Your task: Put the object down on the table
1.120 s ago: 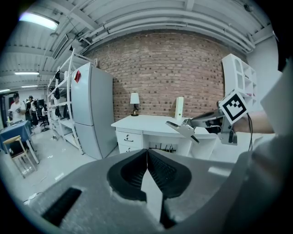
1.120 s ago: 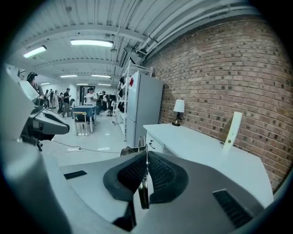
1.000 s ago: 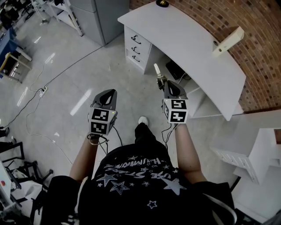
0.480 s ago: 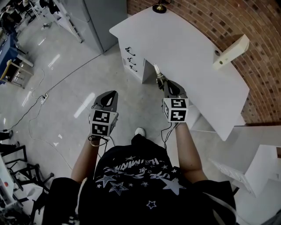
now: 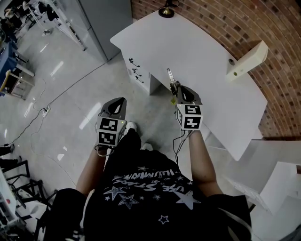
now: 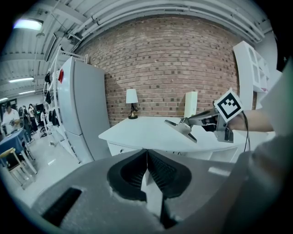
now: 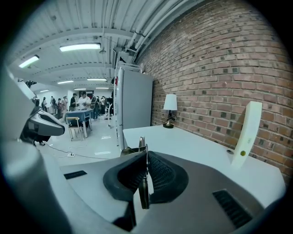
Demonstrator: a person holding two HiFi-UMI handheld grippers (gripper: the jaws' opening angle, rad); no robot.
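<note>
My right gripper [image 5: 178, 91] is shut on a thin metal tool [image 5: 170, 77] with a brass-coloured part, whose tip sticks out forward over the near edge of the white curved table [image 5: 207, 52]. In the right gripper view the tool [image 7: 141, 143] stands edge-on between the closed jaws of that gripper [image 7: 145, 161]. From the left gripper view the tool [image 6: 181, 127] hangs just above the tabletop [image 6: 146, 131]. My left gripper [image 5: 118, 100] is held over the floor left of the table, shut with nothing in it [image 6: 147, 157].
A small lamp [image 5: 165, 10] stands at the table's far end and a cream upright box [image 5: 244, 59] by the brick wall. Drawers [image 5: 134, 71] sit under the table. A grey cabinet [image 5: 106, 19] stands behind, white shelving [image 5: 277, 174] at right, and a cable [image 5: 42, 101] crosses the floor.
The person has stepped toward the table. The right gripper and its tool now reach over the table's near edge. Both grippers stay shut.
</note>
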